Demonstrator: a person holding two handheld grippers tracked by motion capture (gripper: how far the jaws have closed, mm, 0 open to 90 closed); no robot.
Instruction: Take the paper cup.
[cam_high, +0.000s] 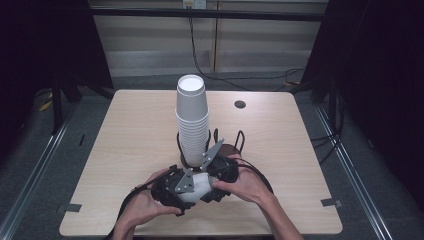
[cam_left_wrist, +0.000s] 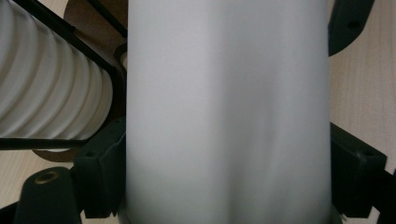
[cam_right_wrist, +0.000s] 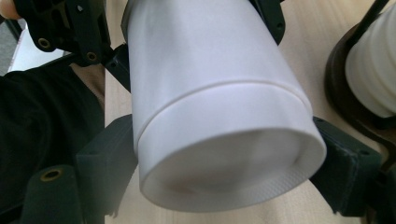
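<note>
the high view is evenly lit from above over the table (cam_high: 125, 150), while the room to either side of the table falls into near black. shadows on the table are soft and short. in both gripper views the white cup (cam_left_wrist: 229, 112) sits so close that it is soft and slightly blurred, with gentle grey shading and no hard glare.

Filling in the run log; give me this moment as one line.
left tool: shut on cup | right tool: shut on cup | cup: on its side, above table | cup stack: upright in rack
</note>
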